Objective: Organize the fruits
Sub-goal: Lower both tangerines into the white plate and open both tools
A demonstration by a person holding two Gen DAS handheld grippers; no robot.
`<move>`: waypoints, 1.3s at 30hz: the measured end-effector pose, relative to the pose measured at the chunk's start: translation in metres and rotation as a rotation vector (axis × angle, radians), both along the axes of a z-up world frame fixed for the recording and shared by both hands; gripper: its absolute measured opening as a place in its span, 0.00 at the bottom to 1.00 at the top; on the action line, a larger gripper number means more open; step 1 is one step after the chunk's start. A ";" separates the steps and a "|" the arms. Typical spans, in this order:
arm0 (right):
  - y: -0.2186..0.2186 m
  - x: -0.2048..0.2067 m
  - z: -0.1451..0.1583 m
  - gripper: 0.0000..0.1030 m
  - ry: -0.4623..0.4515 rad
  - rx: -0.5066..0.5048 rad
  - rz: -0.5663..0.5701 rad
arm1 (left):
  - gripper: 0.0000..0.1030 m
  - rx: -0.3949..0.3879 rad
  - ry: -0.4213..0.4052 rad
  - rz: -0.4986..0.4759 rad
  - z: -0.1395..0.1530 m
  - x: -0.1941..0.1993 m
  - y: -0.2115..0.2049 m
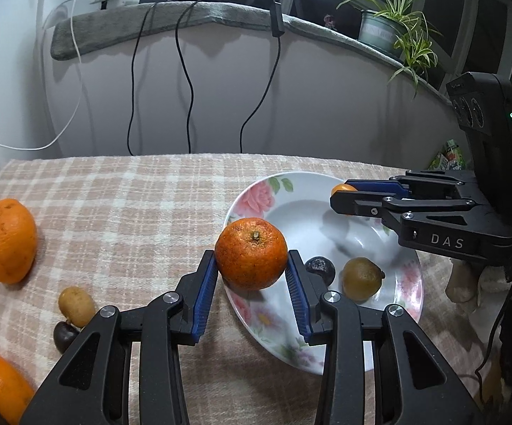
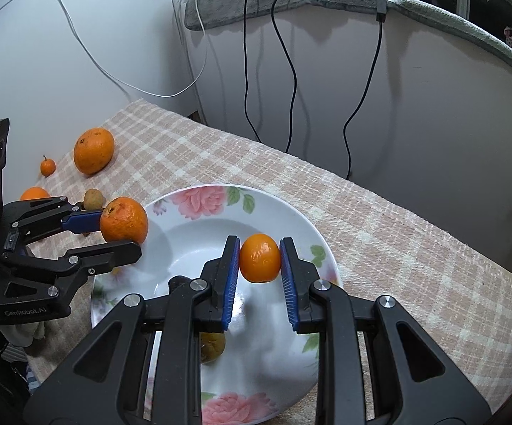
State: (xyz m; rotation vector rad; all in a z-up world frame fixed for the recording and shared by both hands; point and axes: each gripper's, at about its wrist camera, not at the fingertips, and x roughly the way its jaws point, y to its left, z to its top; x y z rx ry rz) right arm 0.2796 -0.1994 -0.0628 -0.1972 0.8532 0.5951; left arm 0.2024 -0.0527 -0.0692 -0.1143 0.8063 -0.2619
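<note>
the plate (image 1: 284,191) has a brown fruit (image 1: 361,278) and a dark nut (image 1: 321,268) in it, the left gripper (image 1: 252,265) squeezes an orange (image 1: 251,253), and the right gripper (image 2: 259,260) squeezes a small orange (image 2: 259,258).

Left gripper (image 1: 252,265) tilted downward, jaws clamped on an orange (image 1: 251,253), right gripper (image 2: 259,258) tilted downward, pinching a kumquat (image 2: 259,258)

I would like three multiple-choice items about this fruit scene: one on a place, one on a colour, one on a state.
1. Where is the brownish-green fruit?
A. in the flowered plate
B. on the ledge
C. on the cloth

2. What colour are the gripper pads?
A. red
B. blue
C. white

3. What does the right gripper hold?
A. nothing
B. a cable
C. a small orange fruit

Key: 1 A, it lies inside the plate's rim; 2 B, blue ribbed pads show in both views; 3 C, both pads press on it.
</note>
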 end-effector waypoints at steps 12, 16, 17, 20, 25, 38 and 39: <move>0.002 -0.007 0.005 0.65 -0.039 -0.005 -0.014 | 0.53 -0.008 0.000 -0.009 0.004 -0.002 0.000; 0.001 -0.009 0.010 0.76 -0.054 -0.008 -0.021 | 0.62 -0.015 -0.023 -0.018 0.012 -0.006 -0.002; 0.000 -0.010 0.011 0.77 -0.055 -0.005 -0.024 | 0.62 -0.014 -0.025 -0.018 0.013 -0.006 -0.003; -0.002 -0.011 0.013 0.77 -0.052 0.006 -0.029 | 0.63 -0.010 -0.029 -0.022 0.014 -0.009 -0.004; -0.002 -0.016 0.016 0.78 -0.053 0.006 -0.029 | 0.63 -0.011 -0.035 -0.022 0.017 -0.016 -0.002; 0.000 -0.034 0.030 0.78 -0.081 0.018 -0.041 | 0.66 -0.008 -0.062 0.001 0.026 -0.039 0.009; 0.001 -0.036 0.031 0.78 -0.086 0.017 -0.040 | 0.66 -0.008 -0.064 0.005 0.026 -0.041 0.011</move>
